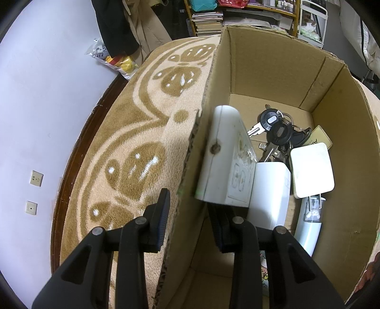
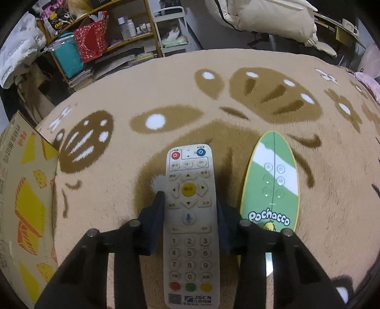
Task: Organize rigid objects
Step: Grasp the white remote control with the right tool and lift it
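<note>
A white remote control [image 2: 190, 214] lies lengthwise on the beige patterned blanket [image 2: 166, 95]. My right gripper [image 2: 190, 199] is shut on it, one pad against each long edge near the arrow keys. A green oval Pochacco board [image 2: 273, 180] lies just right of it. My left gripper [image 1: 187, 199] is shut on the left wall of the cardboard box [image 1: 209, 99], one finger outside and one inside. The box holds a white power strip [image 1: 228, 161], a bunch of keys [image 1: 275, 128], a white square case [image 1: 311, 171], a white cup [image 1: 270, 190] and a white bottle [image 1: 308, 225].
The cardboard box [image 2: 23, 190] stands at the left edge of the right wrist view. Shelves [image 2: 106, 35] with bags and bottles rise beyond the blanket. A white wall [image 1: 35, 95] with sockets borders the blanket [image 1: 133, 154] on the left. Books [image 1: 206, 21] are stacked behind the box.
</note>
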`<act>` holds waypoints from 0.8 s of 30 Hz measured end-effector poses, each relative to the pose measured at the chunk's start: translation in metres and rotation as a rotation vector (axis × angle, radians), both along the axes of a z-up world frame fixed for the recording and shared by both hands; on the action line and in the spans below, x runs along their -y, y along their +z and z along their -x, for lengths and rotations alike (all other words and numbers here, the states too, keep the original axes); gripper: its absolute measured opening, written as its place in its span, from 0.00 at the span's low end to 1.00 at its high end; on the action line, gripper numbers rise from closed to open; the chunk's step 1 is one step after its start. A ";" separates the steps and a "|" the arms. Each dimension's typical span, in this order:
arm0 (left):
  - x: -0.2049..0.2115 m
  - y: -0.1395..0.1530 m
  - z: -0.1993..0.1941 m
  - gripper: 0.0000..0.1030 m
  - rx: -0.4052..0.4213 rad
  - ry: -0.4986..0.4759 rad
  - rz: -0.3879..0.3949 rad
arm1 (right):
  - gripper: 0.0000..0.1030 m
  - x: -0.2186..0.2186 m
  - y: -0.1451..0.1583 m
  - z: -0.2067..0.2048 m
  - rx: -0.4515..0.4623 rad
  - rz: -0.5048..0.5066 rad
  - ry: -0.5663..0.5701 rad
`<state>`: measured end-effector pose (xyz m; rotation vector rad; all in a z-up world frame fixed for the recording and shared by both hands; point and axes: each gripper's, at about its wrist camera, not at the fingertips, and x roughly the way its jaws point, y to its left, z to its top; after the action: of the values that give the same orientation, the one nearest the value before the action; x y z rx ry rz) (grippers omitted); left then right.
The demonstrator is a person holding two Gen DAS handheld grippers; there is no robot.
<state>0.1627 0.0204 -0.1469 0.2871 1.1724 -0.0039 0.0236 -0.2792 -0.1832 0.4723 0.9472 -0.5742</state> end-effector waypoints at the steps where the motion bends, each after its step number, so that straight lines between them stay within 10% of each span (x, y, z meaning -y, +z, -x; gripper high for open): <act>1: 0.000 0.000 0.000 0.31 0.000 0.000 0.000 | 0.42 0.001 0.001 0.001 0.009 -0.005 -0.004; 15: -0.001 -0.001 0.000 0.31 0.000 0.000 0.002 | 0.38 -0.013 0.059 -0.001 0.263 -0.039 0.049; 24: -0.001 -0.001 -0.001 0.31 0.001 -0.004 0.002 | 0.18 -0.052 0.100 -0.016 0.384 0.005 0.192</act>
<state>0.1632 0.0209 -0.1478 0.2880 1.1709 -0.0081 0.0398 -0.2276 -0.0834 0.4610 0.6144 -0.2965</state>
